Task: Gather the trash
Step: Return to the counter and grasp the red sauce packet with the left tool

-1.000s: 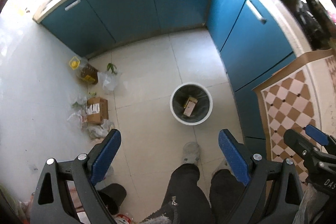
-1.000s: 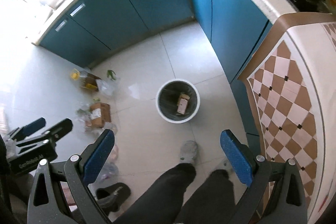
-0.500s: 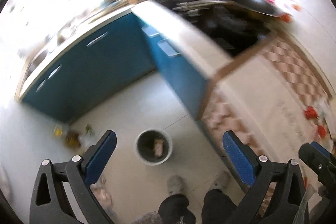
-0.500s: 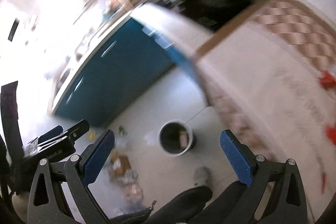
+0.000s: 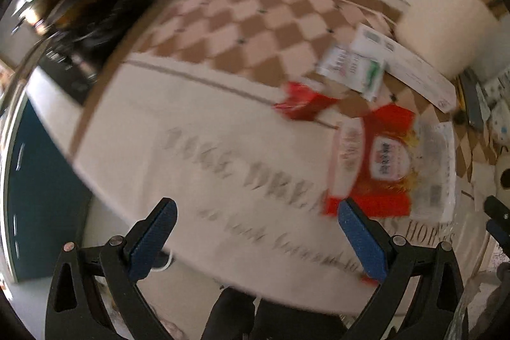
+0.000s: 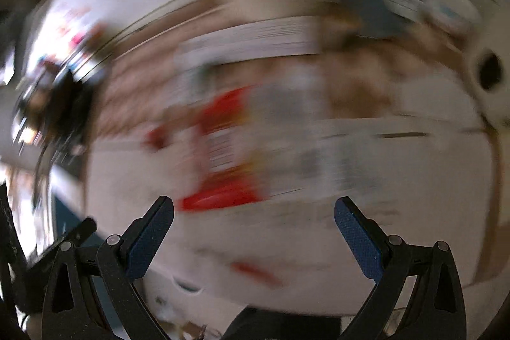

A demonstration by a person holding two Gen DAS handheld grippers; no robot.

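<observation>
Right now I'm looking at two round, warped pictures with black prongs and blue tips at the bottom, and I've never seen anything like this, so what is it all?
There is no robot here. A person holds a hand tool in each hand, and each tool has a wide-angle camera looking forward along its two prongs, which is why the pictures look round and bent.

The sharper picture comes from the left gripper. The blurred one comes from the right gripper, smeared by motion. The blue pads are the jaws; on both tools they stand wide apart with nothing between them.

Both cameras look at a table under a cream cloth with brown checks and grey lettering. On it lie a large red and white packet, a small red wrapper and white printed packaging. A teal cabinet shows at the left edge. Nothing is held.
</observation>
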